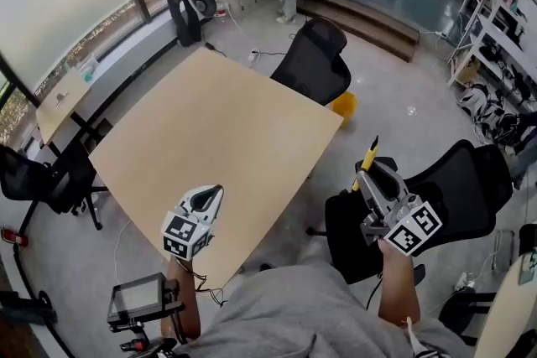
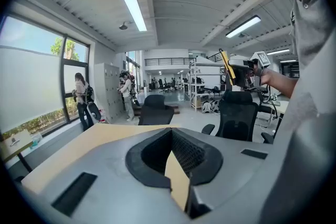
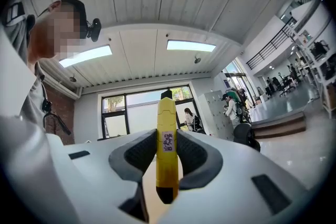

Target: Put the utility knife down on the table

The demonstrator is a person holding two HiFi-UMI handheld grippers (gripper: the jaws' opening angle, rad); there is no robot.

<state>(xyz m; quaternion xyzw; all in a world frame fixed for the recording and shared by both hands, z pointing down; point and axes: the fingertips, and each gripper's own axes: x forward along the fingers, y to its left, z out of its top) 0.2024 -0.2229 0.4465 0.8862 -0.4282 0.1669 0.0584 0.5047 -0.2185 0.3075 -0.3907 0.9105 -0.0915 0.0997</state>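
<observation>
A yellow utility knife [image 3: 166, 149] with a black tip stands upright between the jaws of my right gripper [image 3: 167, 136], which is shut on it. In the head view this right gripper [image 1: 375, 173] hangs in the air to the right of the tan table [image 1: 218, 130], over a black chair, with the knife [image 1: 368, 158] sticking out towards the far side. My left gripper [image 1: 211, 199] hovers above the table's near corner, jaws shut and empty. From the left gripper [image 2: 171, 134] view, the knife [image 2: 226, 63] shows far off at the right.
Black office chairs stand at the table's far side [image 1: 315, 59], at the right [image 1: 457, 189] and at the left [image 1: 42, 176]. A yellow bin [image 1: 344, 105] sits by the far corner. A small desk [image 1: 59, 105] lines the window. Two people stand far back.
</observation>
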